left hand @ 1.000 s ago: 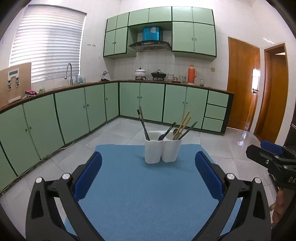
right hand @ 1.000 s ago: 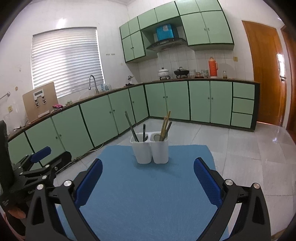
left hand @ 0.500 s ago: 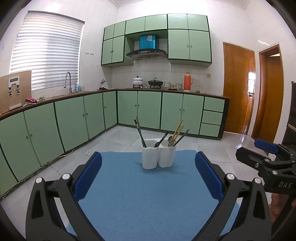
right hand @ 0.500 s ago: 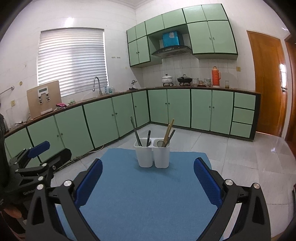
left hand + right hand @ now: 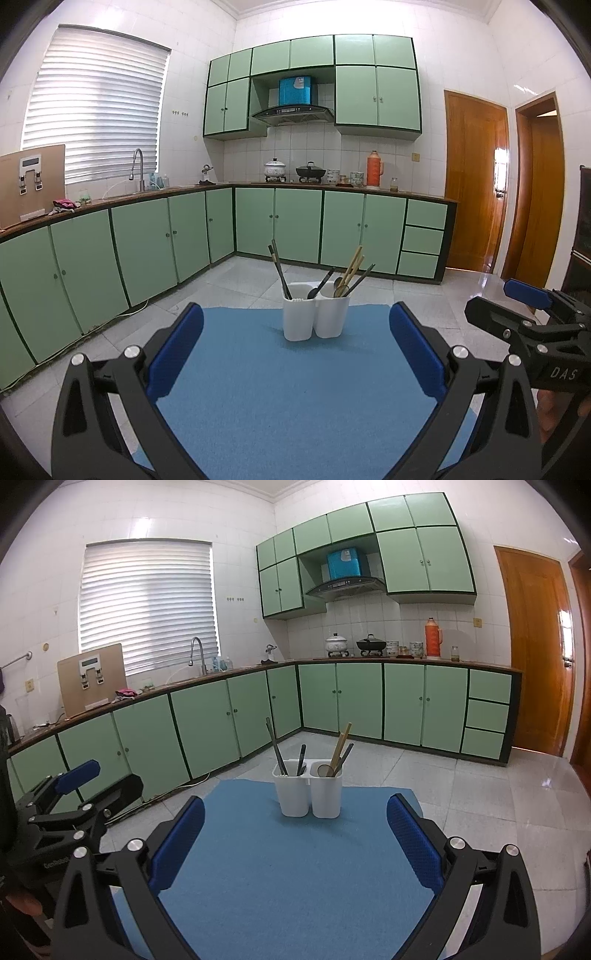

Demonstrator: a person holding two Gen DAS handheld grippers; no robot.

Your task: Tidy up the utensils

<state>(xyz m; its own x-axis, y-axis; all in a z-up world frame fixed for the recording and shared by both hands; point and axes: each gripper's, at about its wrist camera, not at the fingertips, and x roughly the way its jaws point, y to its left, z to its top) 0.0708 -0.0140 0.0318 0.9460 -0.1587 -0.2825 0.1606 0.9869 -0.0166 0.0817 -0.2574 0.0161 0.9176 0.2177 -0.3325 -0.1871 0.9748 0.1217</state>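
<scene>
Nearest the cameras, the left gripper (image 5: 295,350) and the right gripper (image 5: 295,830) are both standing wide apart and carrying nothing; each is hanging above the near part of the blue mat (image 5: 295,398), well short of the white two-compartment utensil holder (image 5: 316,315), so that neither pad is crowding the utensils. Beyond them, the holder is sitting upright toward the far end of the mat; its left compartment is housing the dark chopsticks (image 5: 279,271) and a black-handled utensil (image 5: 302,758), while its right compartment is housing the wooden chopsticks (image 5: 352,266) and a spoon (image 5: 325,770); the handles are leaning outward for easy grasping. Judging from this, the sorting is looking complete. Farther back, green cabinets (image 5: 295,225) are lining the kitchen wall.
</scene>
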